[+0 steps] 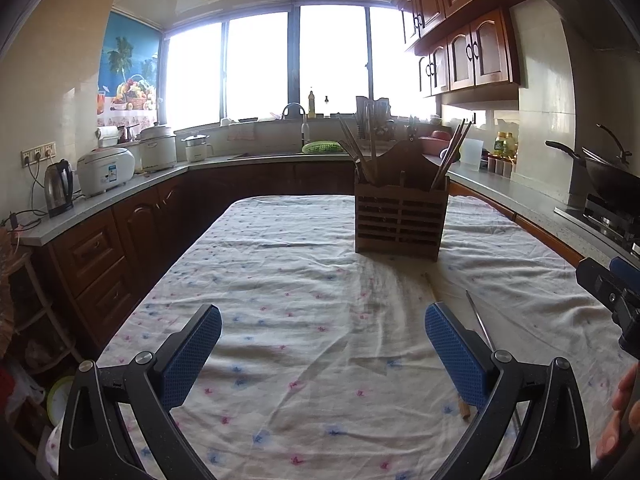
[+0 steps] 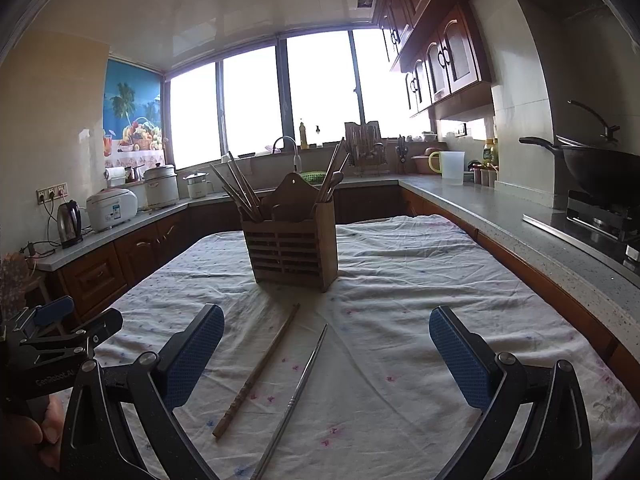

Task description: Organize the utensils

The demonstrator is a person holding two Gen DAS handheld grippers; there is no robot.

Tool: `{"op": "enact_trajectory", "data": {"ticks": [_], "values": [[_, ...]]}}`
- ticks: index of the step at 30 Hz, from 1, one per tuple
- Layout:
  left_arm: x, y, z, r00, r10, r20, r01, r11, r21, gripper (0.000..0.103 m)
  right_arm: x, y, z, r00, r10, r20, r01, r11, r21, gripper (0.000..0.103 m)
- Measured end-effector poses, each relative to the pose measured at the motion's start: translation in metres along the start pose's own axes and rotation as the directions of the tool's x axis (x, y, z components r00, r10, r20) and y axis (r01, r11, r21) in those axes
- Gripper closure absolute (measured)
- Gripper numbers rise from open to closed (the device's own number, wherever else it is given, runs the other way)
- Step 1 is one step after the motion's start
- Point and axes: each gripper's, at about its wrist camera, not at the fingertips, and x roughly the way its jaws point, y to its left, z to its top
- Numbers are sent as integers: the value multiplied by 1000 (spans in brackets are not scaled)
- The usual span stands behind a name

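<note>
Both my tongs, left (image 1: 323, 354) and right (image 2: 327, 356), hover spread wide and empty; between the right pair lie a brown wooden chopstick (image 2: 258, 368) and a thin metal chopstick (image 2: 294, 398), near the slatted wooden holder (image 2: 292, 250).

This is a home kitchen. Brown cupboards (image 1: 464, 56) hang at two o'clock, a rice cooker (image 1: 106, 170) sits at nine, and a wok (image 2: 600, 168) sits on the stove at three.
</note>
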Motion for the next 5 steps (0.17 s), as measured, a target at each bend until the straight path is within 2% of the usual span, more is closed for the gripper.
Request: {"op": "enact_trajectory", "data": {"ticks": [5], "values": [[5,-2,4,1000,-10,-28,10,1000,-9,1,4,-4,3,1000,1,-9,-1,1000,6,0]]}}
